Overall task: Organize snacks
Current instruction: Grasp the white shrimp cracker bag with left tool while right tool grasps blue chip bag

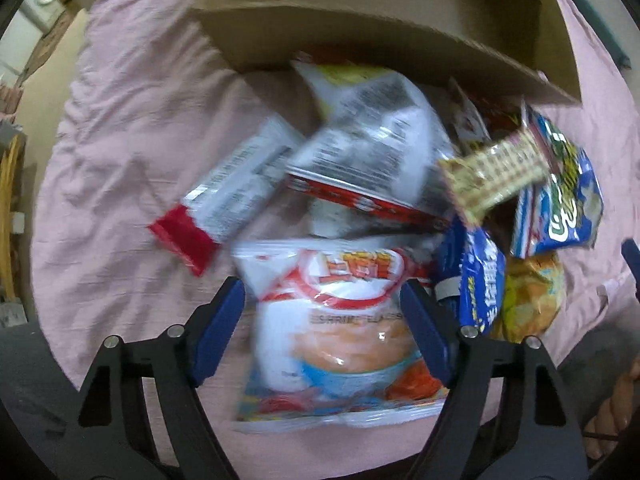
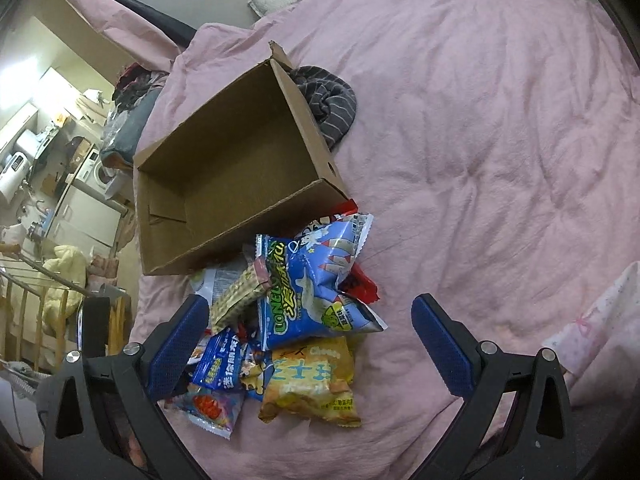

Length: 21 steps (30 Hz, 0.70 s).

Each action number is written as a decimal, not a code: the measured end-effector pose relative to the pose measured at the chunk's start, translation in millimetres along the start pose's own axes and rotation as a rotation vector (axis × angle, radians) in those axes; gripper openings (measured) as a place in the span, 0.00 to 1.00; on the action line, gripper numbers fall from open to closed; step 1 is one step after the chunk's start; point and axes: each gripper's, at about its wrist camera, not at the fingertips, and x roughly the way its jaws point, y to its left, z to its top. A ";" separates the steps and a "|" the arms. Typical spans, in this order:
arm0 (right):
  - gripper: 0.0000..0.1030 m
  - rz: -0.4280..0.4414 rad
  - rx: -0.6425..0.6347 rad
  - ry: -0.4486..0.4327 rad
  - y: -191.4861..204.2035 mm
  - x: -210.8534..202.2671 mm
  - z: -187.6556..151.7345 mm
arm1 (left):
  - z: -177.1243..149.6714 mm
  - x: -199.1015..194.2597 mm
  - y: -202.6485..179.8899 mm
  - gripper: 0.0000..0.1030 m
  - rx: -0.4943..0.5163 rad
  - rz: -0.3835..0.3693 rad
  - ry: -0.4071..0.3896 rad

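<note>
A pile of snack bags lies on a pink bed cover in front of an empty cardboard box (image 1: 384, 36), which also shows in the right wrist view (image 2: 224, 160). My left gripper (image 1: 322, 300) is open, its blue fingers on either side of a white shrimp-cracker bag (image 1: 340, 328). Behind it lie a red-and-white packet (image 1: 224, 196), a clear bag (image 1: 372, 148), a wafer pack (image 1: 496, 168) and a blue bag (image 1: 560, 192). My right gripper (image 2: 310, 316) is open above the pile, over a blue Lonely God bag (image 2: 316, 288) and a yellow bag (image 2: 312, 380).
The pink bed cover (image 2: 480, 140) spreads to the right of the pile. A striped grey garment (image 2: 332, 100) lies behind the box. The bed's left edge drops to a cluttered room with a wooden rack (image 2: 40, 300). A person's foot (image 1: 612, 412) shows at lower right.
</note>
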 end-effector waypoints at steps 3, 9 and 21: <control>1.00 -0.013 0.012 0.005 -2.6 3.8 1.8 | -4.8 13.1 -11.6 0.75 0.048 0.020 0.011; 1.00 -0.062 0.032 0.072 -10.2 23.8 9.8 | -8.9 14.3 -15.1 0.57 0.078 0.005 -0.028; 0.48 0.002 0.081 0.247 -18.4 72.1 14.9 | -30.5 -33.8 18.4 0.36 0.075 -0.067 -0.114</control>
